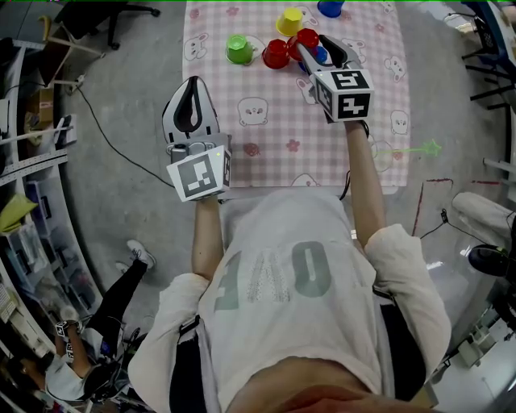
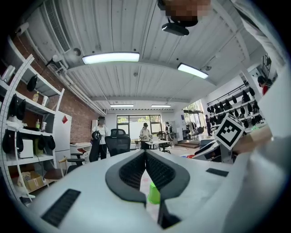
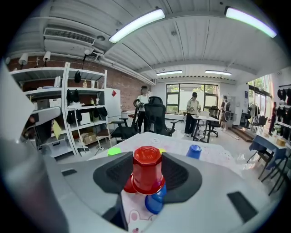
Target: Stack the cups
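Between the pads of the right claw [image 3: 148, 169]: red cup [image 3: 147, 175], being pinched upside down (stacking step, I judge); blue cup [image 3: 154, 201] waiting just beneath, needing a centred lowering; left claw [image 2: 145, 157] pressed together, empty

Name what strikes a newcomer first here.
The right gripper clamps an upturned red cup above a blue cup at the far end of the pink checked cloth. A green cup, a yellow cup and a second red cup stand to its left. The left gripper hangs shut and empty at the cloth's left edge.
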The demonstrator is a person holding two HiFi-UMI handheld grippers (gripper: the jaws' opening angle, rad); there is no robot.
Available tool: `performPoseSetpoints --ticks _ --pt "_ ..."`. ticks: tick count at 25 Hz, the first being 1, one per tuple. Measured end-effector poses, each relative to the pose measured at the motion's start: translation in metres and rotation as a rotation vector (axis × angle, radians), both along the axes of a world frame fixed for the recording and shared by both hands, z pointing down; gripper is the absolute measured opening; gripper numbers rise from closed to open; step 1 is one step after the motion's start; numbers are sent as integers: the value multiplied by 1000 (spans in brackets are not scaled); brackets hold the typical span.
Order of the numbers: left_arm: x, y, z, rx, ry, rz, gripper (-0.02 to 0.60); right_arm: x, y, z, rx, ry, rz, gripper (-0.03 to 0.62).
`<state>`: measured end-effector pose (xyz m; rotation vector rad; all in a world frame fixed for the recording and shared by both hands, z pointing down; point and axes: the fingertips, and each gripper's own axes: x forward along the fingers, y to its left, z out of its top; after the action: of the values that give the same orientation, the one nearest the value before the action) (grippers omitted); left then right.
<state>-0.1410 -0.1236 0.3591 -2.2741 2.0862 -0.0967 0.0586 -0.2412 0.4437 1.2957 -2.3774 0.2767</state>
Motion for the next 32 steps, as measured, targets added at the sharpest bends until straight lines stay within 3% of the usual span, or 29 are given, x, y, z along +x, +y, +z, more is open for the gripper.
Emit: performPoseSetpoints --ticks 17,25,32 --pt "1 4 -3 9 -2 3 25 -4 2 -1 -5 -27 -13 214" --pt "13 5 -7 26 5 32 25 -3 39 -49 141 -29 22 224" --pt "33 4 -16 47 1 85 26 4 62 -79 192 -79 53 224"
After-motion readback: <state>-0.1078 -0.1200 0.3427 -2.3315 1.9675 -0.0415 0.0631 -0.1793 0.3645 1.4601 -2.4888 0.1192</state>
